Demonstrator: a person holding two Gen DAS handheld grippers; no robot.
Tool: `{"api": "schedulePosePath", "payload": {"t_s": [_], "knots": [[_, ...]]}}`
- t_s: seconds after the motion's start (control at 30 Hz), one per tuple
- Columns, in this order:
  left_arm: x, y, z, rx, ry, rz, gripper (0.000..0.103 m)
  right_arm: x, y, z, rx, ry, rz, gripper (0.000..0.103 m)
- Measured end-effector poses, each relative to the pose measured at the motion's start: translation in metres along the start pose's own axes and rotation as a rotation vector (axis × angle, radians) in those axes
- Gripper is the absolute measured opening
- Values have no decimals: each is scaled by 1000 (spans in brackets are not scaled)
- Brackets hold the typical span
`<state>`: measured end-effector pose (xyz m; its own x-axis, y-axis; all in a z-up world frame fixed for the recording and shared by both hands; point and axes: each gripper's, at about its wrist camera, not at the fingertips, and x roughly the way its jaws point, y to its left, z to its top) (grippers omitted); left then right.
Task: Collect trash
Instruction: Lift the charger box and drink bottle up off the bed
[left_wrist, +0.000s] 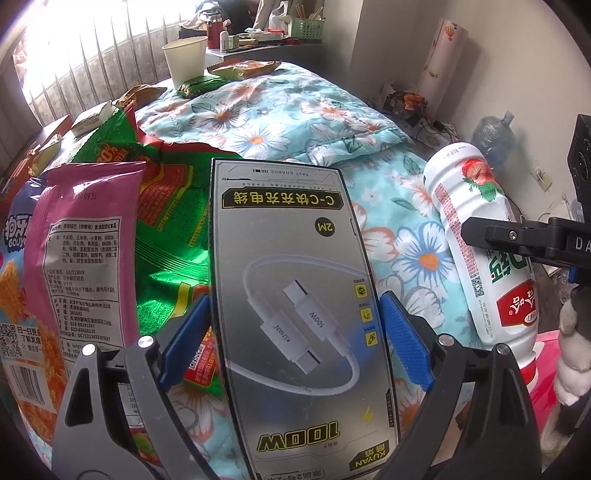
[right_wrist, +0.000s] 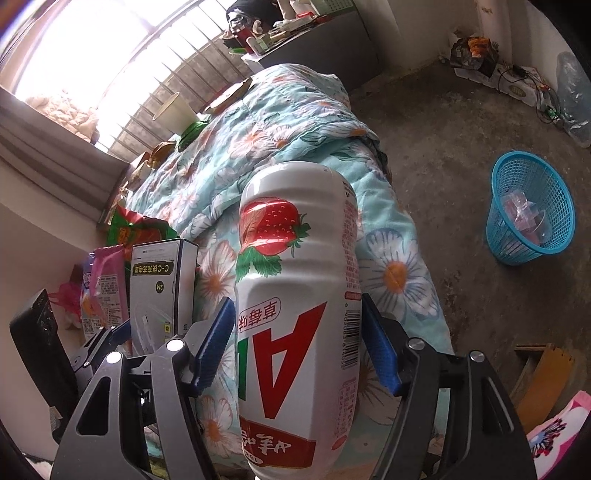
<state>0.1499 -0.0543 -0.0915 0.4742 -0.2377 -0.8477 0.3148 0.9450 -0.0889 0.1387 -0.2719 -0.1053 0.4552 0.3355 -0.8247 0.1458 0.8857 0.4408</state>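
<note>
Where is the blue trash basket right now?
The blue trash basket shows only in the right wrist view, standing on the bare floor at the right, beyond the bed and the held strawberry bottle.

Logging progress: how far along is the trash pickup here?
Done: the blue basket on the floor already holds some wrappers. In hand: the left tongs grip a cable box; the right tongs grip a strawberry drink bottle. Left: snack bags, a paper cup and more wrappers remain on the bed.
</note>
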Motion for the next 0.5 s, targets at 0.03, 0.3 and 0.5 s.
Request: {"api": "schedulePosePath", "payload": {"t_s": [0.03, 0.3, 0.5], "knots": [[0, 0, 0, 1, -1, 0, 87, 0, 0, -1, 1, 4, -1, 67], [-4, 0, 0, 2, -11, -6, 87, 2, 3, -4, -6, 9, -22, 67], [-8, 1, -1, -1, -19, -15, 87, -2, 3, -5, -5, -5, -26, 63]]}}
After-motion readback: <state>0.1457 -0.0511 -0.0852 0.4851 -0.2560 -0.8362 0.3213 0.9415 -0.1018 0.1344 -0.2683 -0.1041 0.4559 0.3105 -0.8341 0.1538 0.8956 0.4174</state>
